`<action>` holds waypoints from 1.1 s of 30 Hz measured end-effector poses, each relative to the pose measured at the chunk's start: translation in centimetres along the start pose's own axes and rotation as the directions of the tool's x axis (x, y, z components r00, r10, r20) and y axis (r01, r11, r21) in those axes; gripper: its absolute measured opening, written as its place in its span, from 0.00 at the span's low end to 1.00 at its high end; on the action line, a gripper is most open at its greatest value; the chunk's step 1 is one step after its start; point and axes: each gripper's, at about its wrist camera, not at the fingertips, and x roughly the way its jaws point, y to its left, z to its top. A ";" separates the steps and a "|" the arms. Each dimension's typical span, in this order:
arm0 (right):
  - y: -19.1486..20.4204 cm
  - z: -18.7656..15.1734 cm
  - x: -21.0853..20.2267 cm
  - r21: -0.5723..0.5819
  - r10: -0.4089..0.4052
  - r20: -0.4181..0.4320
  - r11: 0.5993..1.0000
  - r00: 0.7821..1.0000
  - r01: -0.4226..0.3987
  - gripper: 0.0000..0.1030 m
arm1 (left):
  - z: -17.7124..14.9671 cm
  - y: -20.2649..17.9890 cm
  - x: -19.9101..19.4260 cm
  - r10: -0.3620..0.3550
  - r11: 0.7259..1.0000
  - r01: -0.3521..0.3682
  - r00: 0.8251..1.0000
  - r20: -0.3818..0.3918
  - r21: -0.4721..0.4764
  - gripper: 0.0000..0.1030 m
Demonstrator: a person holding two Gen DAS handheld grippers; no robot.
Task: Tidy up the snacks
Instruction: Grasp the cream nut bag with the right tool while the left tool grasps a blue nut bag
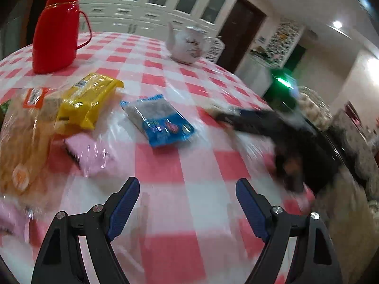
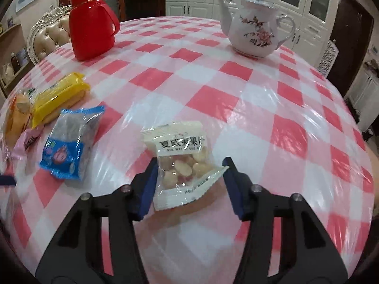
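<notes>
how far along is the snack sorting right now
Looks done: the yellow pack, blue packet, pink pack and an orange bag are gathered at the table's left side. In hand: the right hand-held gripper brackets the white nut packet, which lies apart on the tablecloth; the left pad touches it, the right is clear. Left: moving it over. The left hand-held gripper is open, empty.

Warm indoor light falls from bright ceiling lamps (image 1: 337,24). Glare streaks the glossy plastic cover of the desk (image 2: 272,99). The left wrist view is smeared by motion blur, worst at its right side; the right wrist view is sharp. Fisheye bending curves both, with dark corners.
</notes>
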 end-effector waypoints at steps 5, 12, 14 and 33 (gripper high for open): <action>0.5 -4.0 -4.3 0.087 -0.046 0.009 0.995 0.999 0.045 0.41 | 2.7 -1.4 4.2 0.156 0.987 -0.156 0.988 -0.008 0.033 0.82; 2.6 -9.0 -9.1 0.185 -0.017 0.048 0.983 0.999 0.008 0.41 | 6.5 -0.3 9.0 0.329 0.940 -0.332 0.943 -0.045 -0.081 0.82; 3.5 -9.7 -9.9 0.188 -0.018 0.070 0.982 0.997 0.005 0.41 | 7.5 -0.3 10.1 0.355 0.929 -0.359 0.933 -0.057 -0.086 0.83; 9.1 -15.1 -15.9 0.362 -0.054 0.133 0.932 0.990 0.002 0.41 | -2.2 -3.8 -1.5 0.213 0.960 -0.206 0.977 -0.018 0.192 0.55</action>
